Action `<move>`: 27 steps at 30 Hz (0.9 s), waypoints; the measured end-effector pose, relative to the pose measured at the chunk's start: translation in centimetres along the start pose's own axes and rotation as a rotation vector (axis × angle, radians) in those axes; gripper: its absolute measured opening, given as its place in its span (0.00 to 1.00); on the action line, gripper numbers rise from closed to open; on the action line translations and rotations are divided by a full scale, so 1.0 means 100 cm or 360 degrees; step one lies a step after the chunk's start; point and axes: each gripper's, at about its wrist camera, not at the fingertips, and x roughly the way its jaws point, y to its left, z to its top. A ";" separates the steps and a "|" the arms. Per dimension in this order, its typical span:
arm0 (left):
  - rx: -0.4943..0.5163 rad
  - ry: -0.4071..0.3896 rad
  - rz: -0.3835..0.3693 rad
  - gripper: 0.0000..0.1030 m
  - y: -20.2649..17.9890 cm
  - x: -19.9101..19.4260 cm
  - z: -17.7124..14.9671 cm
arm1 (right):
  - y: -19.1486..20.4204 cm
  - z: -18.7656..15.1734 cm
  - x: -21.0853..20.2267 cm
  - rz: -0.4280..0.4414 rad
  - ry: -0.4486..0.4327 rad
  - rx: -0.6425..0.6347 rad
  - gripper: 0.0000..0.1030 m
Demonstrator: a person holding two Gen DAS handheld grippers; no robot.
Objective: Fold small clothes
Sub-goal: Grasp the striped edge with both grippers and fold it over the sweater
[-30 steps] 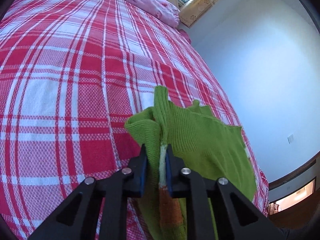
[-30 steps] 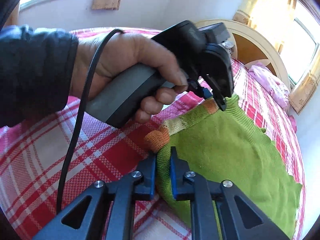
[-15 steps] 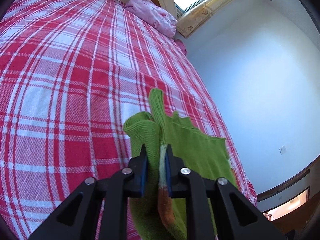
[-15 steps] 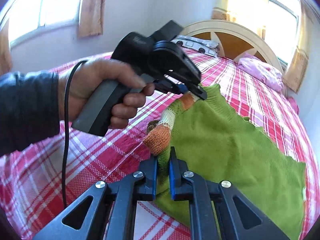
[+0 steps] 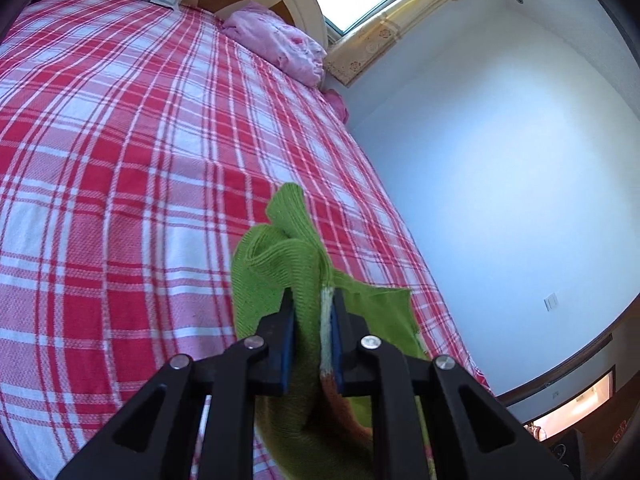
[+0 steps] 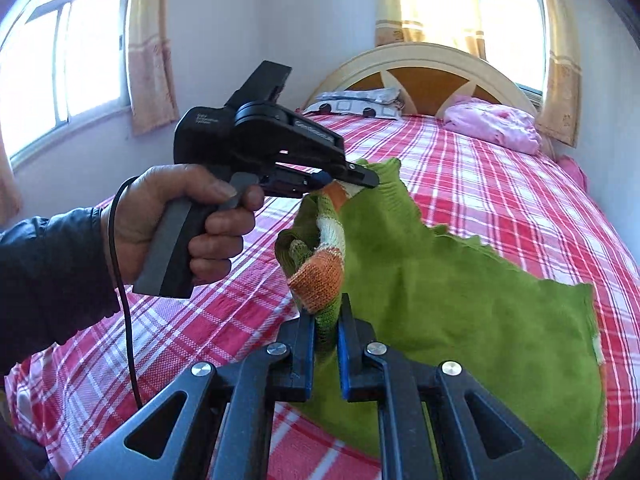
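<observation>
Above the red plaid bed (image 6: 500,208), a green knit garment (image 6: 448,296) hangs lifted, its orange-and-white striped edge bunched. Right gripper (image 6: 325,334) jaws are clamped on that edge; left gripper (image 6: 352,178) jaws pinch its far end, the cloth's lower part draping onto the bedspread.

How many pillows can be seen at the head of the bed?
2. A grey patterned pillow lies at the left of the headboard; a pink pillow lies at the right, near the window. Others may be hidden.
</observation>
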 end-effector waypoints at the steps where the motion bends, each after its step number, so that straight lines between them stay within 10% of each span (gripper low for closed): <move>1: 0.0005 -0.0004 -0.0001 0.15 -0.004 0.001 0.001 | -0.004 -0.001 -0.005 0.0003 -0.0006 0.0021 0.08; 27: 0.0165 0.0293 -0.0110 0.10 -0.125 0.141 -0.025 | -0.145 -0.062 -0.087 -0.0113 -0.0012 0.0440 0.08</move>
